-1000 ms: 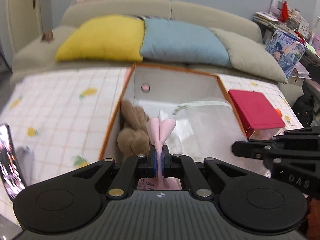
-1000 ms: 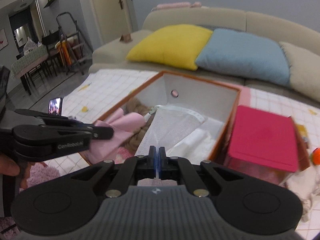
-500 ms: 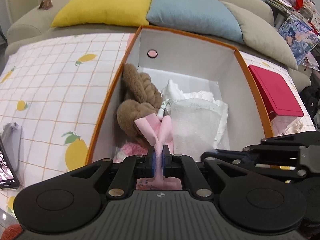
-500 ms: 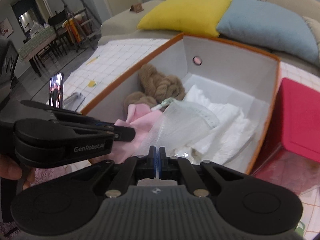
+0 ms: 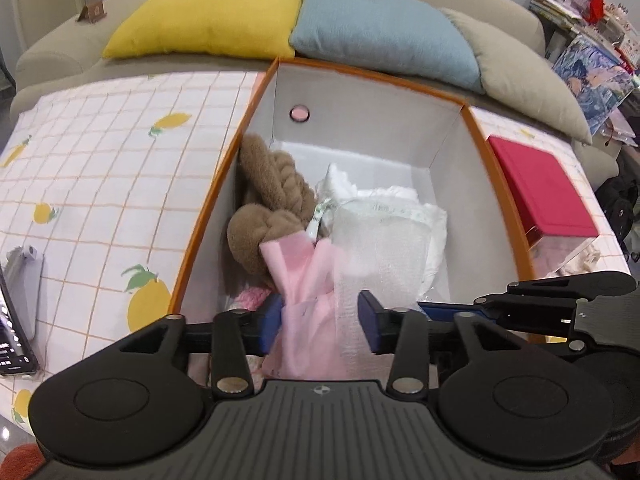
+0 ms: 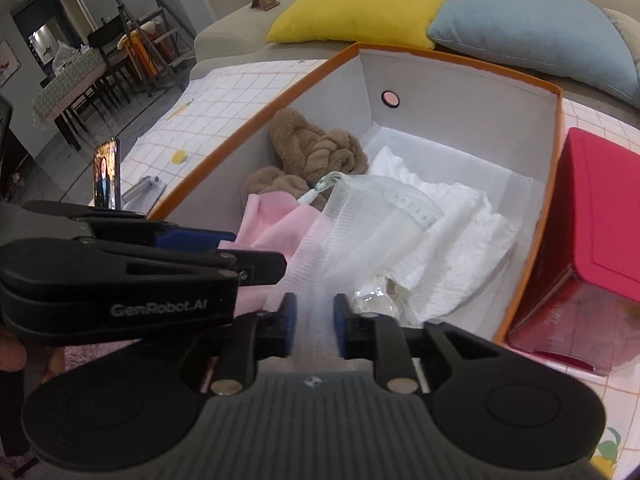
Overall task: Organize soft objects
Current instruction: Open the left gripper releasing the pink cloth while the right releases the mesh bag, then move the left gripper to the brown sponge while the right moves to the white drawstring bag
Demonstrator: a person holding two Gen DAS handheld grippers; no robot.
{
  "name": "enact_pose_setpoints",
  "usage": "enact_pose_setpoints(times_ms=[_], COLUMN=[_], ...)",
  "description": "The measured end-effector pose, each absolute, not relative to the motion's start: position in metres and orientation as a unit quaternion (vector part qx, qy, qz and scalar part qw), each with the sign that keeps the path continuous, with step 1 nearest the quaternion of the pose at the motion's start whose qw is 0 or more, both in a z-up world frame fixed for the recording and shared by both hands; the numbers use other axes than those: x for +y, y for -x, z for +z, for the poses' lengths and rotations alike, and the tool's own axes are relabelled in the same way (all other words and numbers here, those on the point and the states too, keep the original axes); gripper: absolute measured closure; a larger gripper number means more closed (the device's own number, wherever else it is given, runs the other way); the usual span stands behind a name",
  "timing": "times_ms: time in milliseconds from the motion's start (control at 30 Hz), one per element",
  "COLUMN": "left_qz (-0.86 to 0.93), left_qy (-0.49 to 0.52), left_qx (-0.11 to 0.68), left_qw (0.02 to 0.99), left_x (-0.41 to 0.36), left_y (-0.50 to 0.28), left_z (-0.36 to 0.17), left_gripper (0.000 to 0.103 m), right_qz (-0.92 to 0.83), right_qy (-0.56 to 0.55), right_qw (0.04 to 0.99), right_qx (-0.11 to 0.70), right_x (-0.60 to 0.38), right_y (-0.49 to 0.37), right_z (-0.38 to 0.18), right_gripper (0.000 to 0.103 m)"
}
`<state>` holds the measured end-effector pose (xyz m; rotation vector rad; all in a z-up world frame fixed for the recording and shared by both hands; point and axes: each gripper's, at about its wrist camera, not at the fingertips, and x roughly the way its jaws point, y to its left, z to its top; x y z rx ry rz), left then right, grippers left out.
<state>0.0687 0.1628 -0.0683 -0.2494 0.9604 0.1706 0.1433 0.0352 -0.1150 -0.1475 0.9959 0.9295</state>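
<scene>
An orange-rimmed box with white inner walls holds a brown plush toy, white fabric and a white mesh bag. A pink cloth lies at the near end, also seen in the right wrist view. My left gripper is open with the pink cloth lying loose between its jaws. My right gripper is open around the mesh bag's near end. Both hover over the box's near end, side by side.
A red box stands right of the orange box. A phone stands on the lemon-print tablecloth to the left. A sofa with yellow, blue and beige cushions lies behind.
Both grippers went from shut to open, letting go of the pink cloth and the mesh bag, which now rest in the box. Both lowered toward the box.
</scene>
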Motion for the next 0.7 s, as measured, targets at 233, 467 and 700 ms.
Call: enact_pose_setpoints(times_ms=[233,467,700], left_qz=[0.080,0.077,0.012], left_qy=[0.113,0.122,0.142], left_qx=[0.411,0.334,0.294], left_qw=[0.901,0.931,0.945], left_x=[0.148,0.122,0.082], left_y=[-0.054,-0.034,-0.035], left_z=[-0.034,-0.005,0.000], left_gripper=[0.040,0.040,0.040], right_qz=[0.422,0.378,0.302], right_qy=[0.061,0.040,0.028], right_qw=[0.805,0.859,0.904], right_qx=[0.413,0.343,0.301], right_x=[0.009,-0.044,-0.104], right_y=[-0.133,-0.118,-0.111], right_z=[-0.084,-0.050,-0.041], right_gripper=[0.063,0.052,0.047])
